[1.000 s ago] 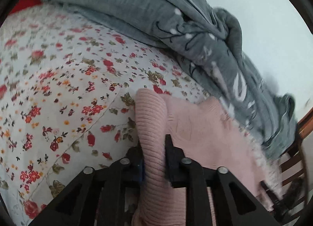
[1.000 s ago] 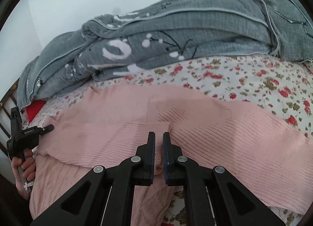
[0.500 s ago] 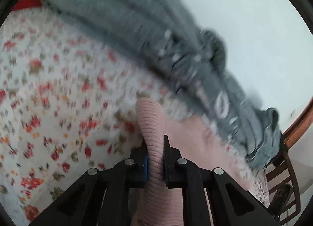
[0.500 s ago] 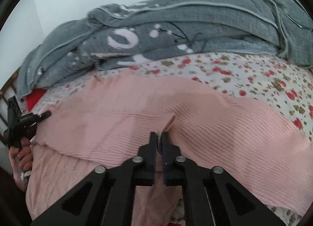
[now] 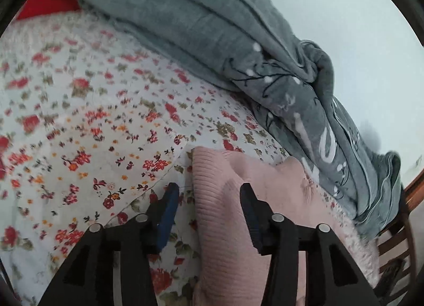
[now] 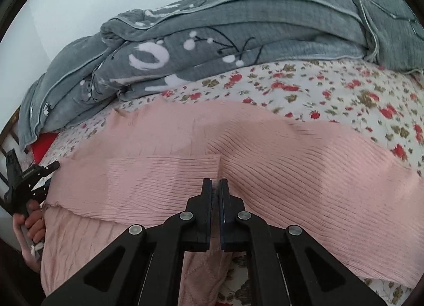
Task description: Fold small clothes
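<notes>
Evidently a fold had just been laid: the pink ribbed garment [image 6: 265,162] lay spread across the bed's floral sheet [image 5: 87,125], one ribbed band doubled over its middle. The left tool [image 5: 206,194] was opening, its jaws standing apart on either side of the garment's rolled edge without pressing it, which I took as a release so the cloth could settle where it was put. The right tool [image 6: 216,186] was pinched shut at the end of the doubled band, seemingly pinning that layer so it would not slide (whether any cloth sat between the pads, I could not make out). A heaped grey blanket [image 6: 225,38] lay well back against the wall, clear of the work. The near hem ran under both tools and out of sight, and a fluffier pink layer showed beneath, though I could not tell if it was the same piece. A hand [image 6: 31,226] showed at the far left, cut off at the edge.
</notes>
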`<action>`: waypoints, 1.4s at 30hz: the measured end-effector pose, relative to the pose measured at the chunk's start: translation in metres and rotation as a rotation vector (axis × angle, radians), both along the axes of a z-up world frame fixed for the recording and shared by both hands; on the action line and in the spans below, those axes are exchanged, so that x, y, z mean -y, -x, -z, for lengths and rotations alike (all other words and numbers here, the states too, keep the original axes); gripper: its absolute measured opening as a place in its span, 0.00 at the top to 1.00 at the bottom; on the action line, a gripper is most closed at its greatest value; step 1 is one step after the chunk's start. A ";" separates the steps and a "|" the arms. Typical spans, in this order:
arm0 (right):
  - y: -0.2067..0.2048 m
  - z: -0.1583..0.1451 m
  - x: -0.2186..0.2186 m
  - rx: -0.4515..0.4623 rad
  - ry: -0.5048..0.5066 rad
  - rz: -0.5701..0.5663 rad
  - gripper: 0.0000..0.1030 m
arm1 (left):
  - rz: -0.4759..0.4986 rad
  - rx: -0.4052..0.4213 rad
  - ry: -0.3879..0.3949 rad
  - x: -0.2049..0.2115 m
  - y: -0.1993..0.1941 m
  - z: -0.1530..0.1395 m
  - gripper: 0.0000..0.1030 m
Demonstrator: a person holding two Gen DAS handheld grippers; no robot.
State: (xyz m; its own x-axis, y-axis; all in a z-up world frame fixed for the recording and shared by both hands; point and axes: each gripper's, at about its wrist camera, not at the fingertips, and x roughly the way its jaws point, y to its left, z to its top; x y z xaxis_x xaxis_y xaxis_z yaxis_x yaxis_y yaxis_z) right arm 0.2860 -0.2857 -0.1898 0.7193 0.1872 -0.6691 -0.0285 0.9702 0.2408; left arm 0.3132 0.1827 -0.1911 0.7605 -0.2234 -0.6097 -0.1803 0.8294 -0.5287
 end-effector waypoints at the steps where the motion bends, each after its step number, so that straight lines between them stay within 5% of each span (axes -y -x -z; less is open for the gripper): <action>1: 0.001 -0.001 0.000 0.004 0.003 0.003 0.96 | 0.007 0.018 -0.017 0.001 0.005 -0.005 0.54; 6: 0.009 -0.004 -0.001 0.028 0.004 -0.009 0.93 | 0.040 0.076 -0.181 0.023 0.026 -0.024 0.41; 10: 0.011 -0.006 0.002 0.039 -0.037 -0.023 0.48 | 0.070 0.091 -0.251 0.043 0.039 -0.031 0.33; 11: 0.009 -0.006 0.001 0.036 -0.037 -0.028 0.47 | 0.078 0.080 -0.265 0.048 0.039 -0.031 0.27; 14: 0.002 -0.002 -0.011 -0.001 0.010 -0.056 0.53 | 0.088 0.060 -0.306 0.058 0.040 -0.029 0.26; 16: 0.002 -0.002 -0.017 0.001 0.057 -0.050 0.91 | 0.078 0.056 -0.327 0.061 0.041 -0.029 0.26; 18: 0.004 -0.003 -0.018 0.022 0.035 -0.092 0.96 | 0.065 0.064 -0.331 0.062 0.044 -0.031 0.26; 24: 0.028 -0.021 0.009 0.182 -0.087 -0.039 0.97 | 0.055 0.115 -0.312 0.059 0.048 -0.038 0.26; 29: 0.013 -0.010 0.014 0.080 -0.081 0.029 0.97 | 0.175 0.137 -0.292 0.073 0.042 -0.033 0.26; 32: 0.005 -0.005 0.005 0.024 -0.020 0.028 0.95 | 0.242 0.077 -0.280 0.079 0.029 -0.020 0.26; 35: 0.004 -0.001 0.005 0.008 -0.004 0.034 0.88 | 0.264 -0.033 -0.260 0.080 0.013 0.000 0.30; 39: 0.004 0.002 0.009 -0.009 -0.024 0.034 0.81 | 0.257 -0.012 -0.228 0.075 0.018 -0.001 0.29; 42: 0.007 -0.002 0.007 -0.017 0.022 0.062 0.65 | 0.245 -0.008 -0.238 0.074 0.022 -0.001 0.29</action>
State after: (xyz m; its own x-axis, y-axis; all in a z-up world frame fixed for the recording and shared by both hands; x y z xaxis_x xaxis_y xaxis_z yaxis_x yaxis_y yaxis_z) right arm 0.2785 -0.2930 -0.1876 0.7176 0.1276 -0.6847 0.0358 0.9750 0.2192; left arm 0.2908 0.1090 -0.1899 0.6972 -0.2494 -0.6721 0.0365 0.9487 -0.3142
